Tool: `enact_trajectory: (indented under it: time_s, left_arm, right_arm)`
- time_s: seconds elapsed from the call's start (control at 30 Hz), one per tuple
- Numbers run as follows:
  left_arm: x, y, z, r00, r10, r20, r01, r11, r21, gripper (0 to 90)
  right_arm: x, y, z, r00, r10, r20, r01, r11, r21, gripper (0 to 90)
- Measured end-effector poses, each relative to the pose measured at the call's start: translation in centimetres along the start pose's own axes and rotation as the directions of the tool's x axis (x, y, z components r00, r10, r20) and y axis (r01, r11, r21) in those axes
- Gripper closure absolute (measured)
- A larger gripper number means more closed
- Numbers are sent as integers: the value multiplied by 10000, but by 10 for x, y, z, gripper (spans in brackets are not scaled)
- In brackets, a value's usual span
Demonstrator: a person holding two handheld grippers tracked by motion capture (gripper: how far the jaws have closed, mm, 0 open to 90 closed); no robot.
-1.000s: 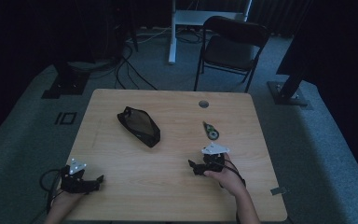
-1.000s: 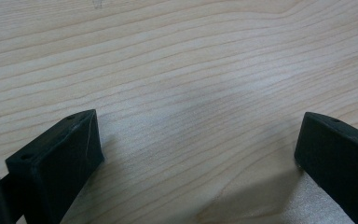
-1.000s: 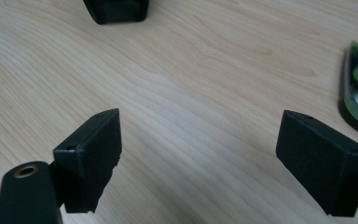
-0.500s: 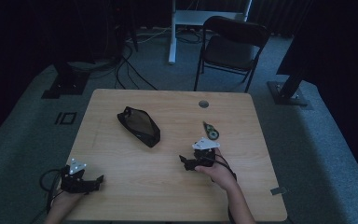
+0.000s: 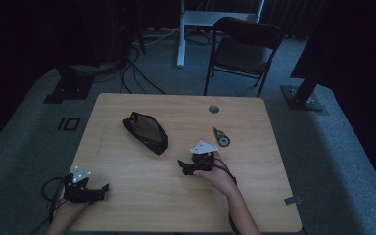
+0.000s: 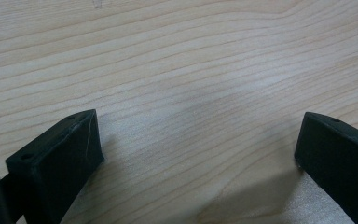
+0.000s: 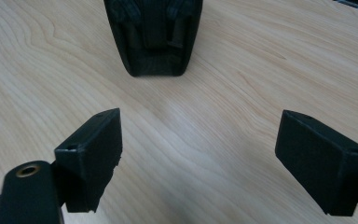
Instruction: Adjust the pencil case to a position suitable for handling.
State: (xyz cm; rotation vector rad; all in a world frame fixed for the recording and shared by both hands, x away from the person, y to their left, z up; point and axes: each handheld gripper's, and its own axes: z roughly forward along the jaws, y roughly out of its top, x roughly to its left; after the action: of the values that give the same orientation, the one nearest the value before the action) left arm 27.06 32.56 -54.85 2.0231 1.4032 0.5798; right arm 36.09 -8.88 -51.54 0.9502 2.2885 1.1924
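We are holding the right tongs low over the wooden surface, and their jaws are standing wide apart with nothing between them. The black pouch is lying just ahead of these tongs, apart from them and not touched by either jaw; in the right gripper view the pouch is showing its near end straight beyond the gap between the jaws, a little toward the left jaw, with bare wood between it and the tips. We are resting the left tongs near the front left corner of the surface, well apart from the pouch, which is lying far ahead of them and off to their right. In the left gripper view the left tongs are spread too, their two black jaws sitting close to the grain of the wood and enclosing nothing. A small green tape dispenser is lying just beyond the grey plate of the right tongs and to their right, away from the pouch. Behind the surface a folding chair is standing on the carpet.
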Motion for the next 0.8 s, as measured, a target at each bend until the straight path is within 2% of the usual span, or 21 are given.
enact_trajectory:
  time_s: [0.17,0.43,0.6,0.8]
  left_arm:
    - [0,0,0,10000,1,-1,-1,10000,-1,8]
    - [0,0,0,10000,3,-1,-3,10000,1,8]
    - [0,0,0,10000,3,-3,-3,10000,1,8]
    - [0,0,0,10000,3,0,-3,10000,2,8]
  right_arm:
    - [7,3,12,9997,113,-196,-115,9999,-88,147]
    - [16,12,27,9993,11,-361,-17,9999,-167,147]
    - [19,18,33,9992,127,-386,-146,9987,-491,147]
    - [21,26,41,9993,230,-304,-248,9978,-608,147]
